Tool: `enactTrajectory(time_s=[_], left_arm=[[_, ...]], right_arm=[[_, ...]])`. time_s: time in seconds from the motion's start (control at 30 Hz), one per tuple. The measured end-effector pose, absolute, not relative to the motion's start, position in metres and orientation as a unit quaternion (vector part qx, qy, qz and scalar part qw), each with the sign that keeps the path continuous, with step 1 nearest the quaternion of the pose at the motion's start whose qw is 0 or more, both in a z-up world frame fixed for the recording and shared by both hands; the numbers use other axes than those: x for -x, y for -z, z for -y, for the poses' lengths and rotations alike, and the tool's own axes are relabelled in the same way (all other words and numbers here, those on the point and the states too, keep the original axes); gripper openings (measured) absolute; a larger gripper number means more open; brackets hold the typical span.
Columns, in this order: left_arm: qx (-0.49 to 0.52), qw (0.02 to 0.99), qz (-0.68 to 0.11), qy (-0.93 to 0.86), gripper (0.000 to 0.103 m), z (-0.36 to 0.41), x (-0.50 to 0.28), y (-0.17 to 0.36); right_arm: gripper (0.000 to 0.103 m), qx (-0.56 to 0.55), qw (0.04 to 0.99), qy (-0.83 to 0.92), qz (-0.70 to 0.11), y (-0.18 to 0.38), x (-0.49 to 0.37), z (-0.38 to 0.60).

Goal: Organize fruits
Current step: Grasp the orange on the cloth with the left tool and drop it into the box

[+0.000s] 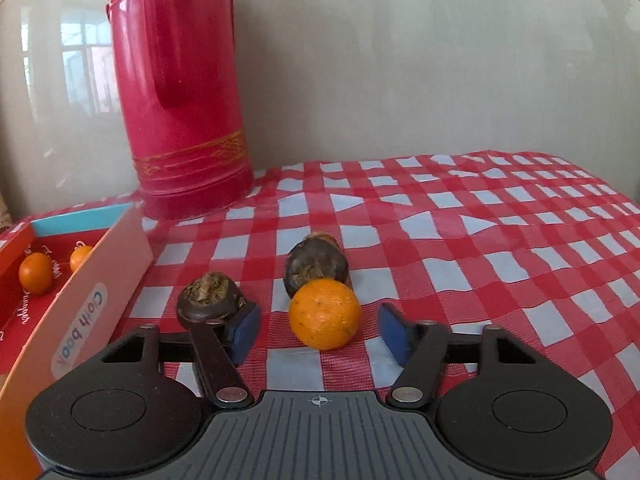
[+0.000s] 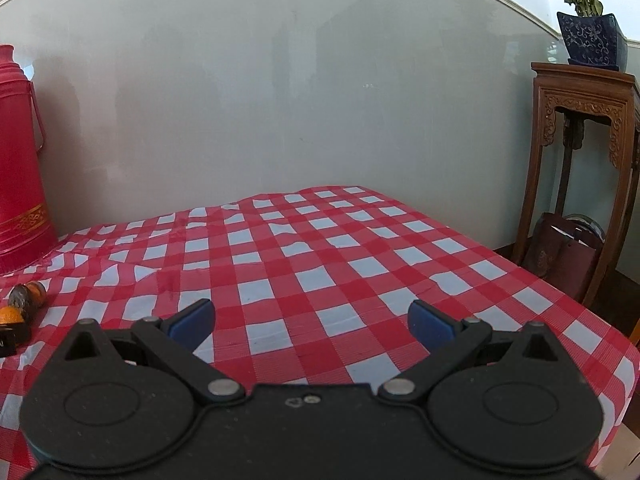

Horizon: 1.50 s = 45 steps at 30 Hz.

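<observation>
The orange (image 1: 324, 314) is framed between the left gripper's (image 1: 320, 330) parted fingers, untouched by either pad, while the right gripper's (image 2: 312, 322) fingers are spread over bare worktop.

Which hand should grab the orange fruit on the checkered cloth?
Left. The left hand-held gripper already has the orange fruit between its blue pads, though gaps show on both sides. The right hand-held gripper hangs open over bare tablecloth.

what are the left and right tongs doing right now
Left tongs: open around the orange, pads not touching it.
Right tongs: open, empty.
</observation>
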State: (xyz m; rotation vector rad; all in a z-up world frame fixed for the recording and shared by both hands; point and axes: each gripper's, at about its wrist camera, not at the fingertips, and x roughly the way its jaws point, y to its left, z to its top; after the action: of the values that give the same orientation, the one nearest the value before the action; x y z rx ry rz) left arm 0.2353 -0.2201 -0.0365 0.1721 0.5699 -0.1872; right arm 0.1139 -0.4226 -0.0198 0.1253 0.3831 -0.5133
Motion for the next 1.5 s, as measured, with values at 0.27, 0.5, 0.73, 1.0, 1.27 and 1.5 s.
enactTrajectory(time_s=[0.27, 0.5, 0.73, 1.0, 1.27, 1.5], left_arm=[[-0.089, 0.959, -0.251, 0.101, 0.038, 0.206, -0.212, 0.009], [-0.099, 0.966, -0.224, 0.081, 0.038, 0.171, -0.191, -0.019], [-0.091, 0.972, -0.213, 0.046, 0.038, 0.122, -0.179, -0.037], [-0.074, 0.973, -0.219, -0.005, 0.038, 0.064, -0.179, -0.039], [-0.049, 0.967, -0.245, -0.048, 0.038, 0.014, -0.186, -0.023], [-0.052, 0.972, -0.218, -0.075, 0.096, -0.001, -0.177, -0.026]], right_arm=[[0.097, -0.065, 0.951, 0.242, -0.178, 0.010, -0.109, 0.409], [0.097, -0.064, 0.958, 0.216, -0.176, 0.004, -0.112, 0.383], [0.097, -0.054, 0.965, 0.189, -0.176, -0.003, -0.116, 0.349], [0.097, -0.041, 0.969, 0.159, -0.187, 0.000, -0.127, 0.314], [0.097, -0.027, 0.974, 0.127, -0.188, 0.001, -0.138, 0.283], [0.097, -0.011, 0.978, 0.099, -0.184, -0.002, -0.146, 0.260]])
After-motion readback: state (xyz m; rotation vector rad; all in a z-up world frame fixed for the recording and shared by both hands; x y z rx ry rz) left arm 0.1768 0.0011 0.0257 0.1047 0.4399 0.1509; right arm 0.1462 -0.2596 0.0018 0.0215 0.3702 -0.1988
